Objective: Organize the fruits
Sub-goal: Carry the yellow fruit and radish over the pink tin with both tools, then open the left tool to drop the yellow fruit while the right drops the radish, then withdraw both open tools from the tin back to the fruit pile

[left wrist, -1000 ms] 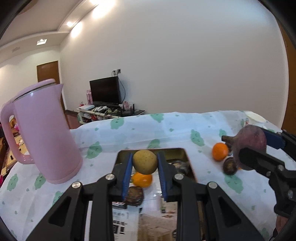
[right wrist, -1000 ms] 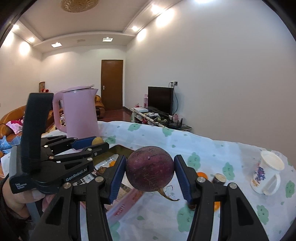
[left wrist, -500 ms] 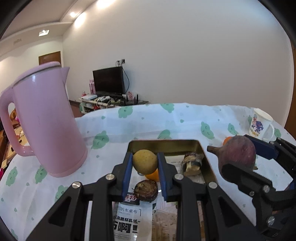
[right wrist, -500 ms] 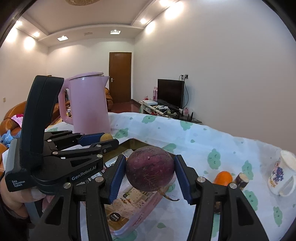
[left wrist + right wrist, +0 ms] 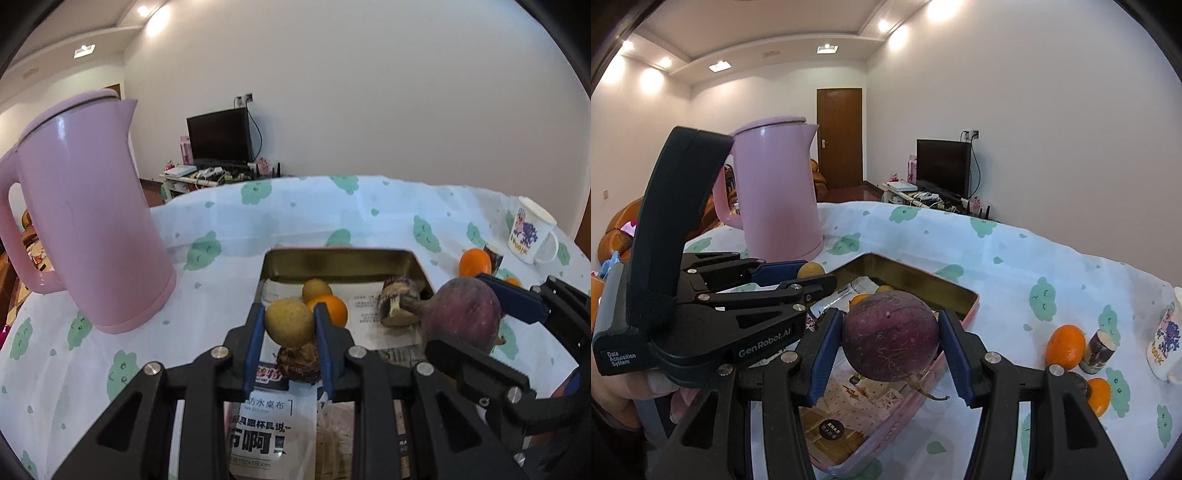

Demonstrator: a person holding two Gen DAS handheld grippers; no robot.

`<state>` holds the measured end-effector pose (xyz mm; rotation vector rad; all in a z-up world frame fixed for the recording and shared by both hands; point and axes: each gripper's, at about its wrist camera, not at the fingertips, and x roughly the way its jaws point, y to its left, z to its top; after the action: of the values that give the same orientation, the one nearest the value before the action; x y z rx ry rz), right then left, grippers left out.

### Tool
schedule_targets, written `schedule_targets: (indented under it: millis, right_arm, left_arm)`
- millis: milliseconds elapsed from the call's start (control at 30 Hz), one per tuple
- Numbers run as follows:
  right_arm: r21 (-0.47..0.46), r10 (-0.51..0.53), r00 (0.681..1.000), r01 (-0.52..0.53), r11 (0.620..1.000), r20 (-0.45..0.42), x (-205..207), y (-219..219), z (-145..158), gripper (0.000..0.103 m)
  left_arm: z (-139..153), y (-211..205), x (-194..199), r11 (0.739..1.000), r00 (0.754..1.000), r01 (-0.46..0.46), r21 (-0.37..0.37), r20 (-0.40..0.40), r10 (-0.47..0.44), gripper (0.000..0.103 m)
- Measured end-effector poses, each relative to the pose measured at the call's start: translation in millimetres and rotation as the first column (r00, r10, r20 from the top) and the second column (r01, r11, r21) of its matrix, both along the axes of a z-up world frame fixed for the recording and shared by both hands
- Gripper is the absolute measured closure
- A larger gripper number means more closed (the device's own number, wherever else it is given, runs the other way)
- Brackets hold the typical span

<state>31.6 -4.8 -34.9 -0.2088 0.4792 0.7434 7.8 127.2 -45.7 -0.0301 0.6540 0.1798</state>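
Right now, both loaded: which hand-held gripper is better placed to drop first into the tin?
Left, probably. The left hand-held gripper holds its small yellow-brown round fruit over the open rectangular metal tin. The right hand-held gripper, holding the large purple round root, hangs at the tin's right edge.

A dark fruit (image 5: 298, 363) sits half-hidden behind the left gripper's (image 5: 289, 325) fingers – its kind unclear – while the mug (image 5: 1164, 341) is cut off by the frame's edge.
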Motion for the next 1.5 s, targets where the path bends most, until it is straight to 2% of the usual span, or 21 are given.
schedule_targets:
  millis: [267, 433, 567, 733, 800, 833, 867, 1000, 1300, 1367, 1500]
  right_arm:
    - [-0.021, 0.015, 0.999, -0.015, 1.0, -0.044, 4.1, 5.2, -9.8, 0.047]
    - [-0.018, 0.029, 0.997, -0.03, 0.999, -0.075, 7.0, 5.8, -12.6, 0.047]
    - [-0.002, 0.044, 0.994, -0.045, 0.999, -0.096, 8.9, 5.2, -12.8, 0.047]
    - [0.009, 0.04, 0.995, -0.039, 0.999, -0.09, 7.4, 3.5, -11.9, 0.047]
    - [0.019, 0.037, 0.997, -0.035, 0.999, -0.072, 5.1, 1.6, -9.7, 0.045]
    - [0.025, 0.026, 0.998, -0.025, 0.999, -0.062, 4.5, -0.4, -7.6, 0.042]
    - [0.03, 0.018, 0.998, -0.017, 0.999, -0.058, 4.5, -2.6, -6.3, 0.039]
    - [0.052, -0.028, 0.998, 0.03, 0.998, -0.051, 5.3, -16.1, 0.9, 0.036]
    - [0.025, -0.101, 0.994, 0.101, 0.995, -0.034, 4.1, -55.4, 6.1, 0.036]
    - [0.007, -0.122, 0.992, 0.122, 0.992, -0.029, 6.3, -71.3, 7.0, 0.036]
    - [-0.024, -0.195, 0.981, 0.194, 0.981, -0.022, 16.7, -108.1, 8.5, 0.036]
  left_arm:
    - [-12.4, 3.4, 5.6, 1.0, 0.997, -0.003, -0.013, -0.072, 0.002, 0.075]
    - [-16.2, 4.5, 7.3, 0.999, 0.996, 0.003, -0.035, -0.091, -0.006, 0.074]
    - [-14.4, 4.6, 6.7, 0.999, 0.997, 0.0, -0.037, -0.081, -0.003, 0.056]
    - [-11.5, 3.4, 5.0, 0.999, 0.998, 0.002, -0.042, -0.067, -0.004, 0.053]
    - [-7.9, 4.4, 2.9, 0.998, 0.999, 0.002, -0.057, -0.049, -0.005, 0.049]
    - [-6.3, 5.5, 1.8, 0.998, 0.999, -0.002, -0.06, -0.043, 0.0, 0.046]
    - [-4.5, 7.5, 0.8, 0.998, 0.999, -0.013, -0.065, -0.033, 0.011, 0.038]
    - [3.7, 11.6, -6.1, 0.994, 1.0, -0.019, -0.104, 0.021, 0.021, 0.018]
    - [8.7, -1.0, -8.9, 0.998, 0.996, -0.041, -0.054, 0.081, 0.045, 0.018]
    - [8.5, -7.9, -7.1, 0.998, 0.997, -0.03, -0.053, 0.068, 0.034, 0.018]
    - [15.7, -35.3, -6.3, 1.0, 0.998, 0.01, -0.004, 0.06, -0.01, 0.018]
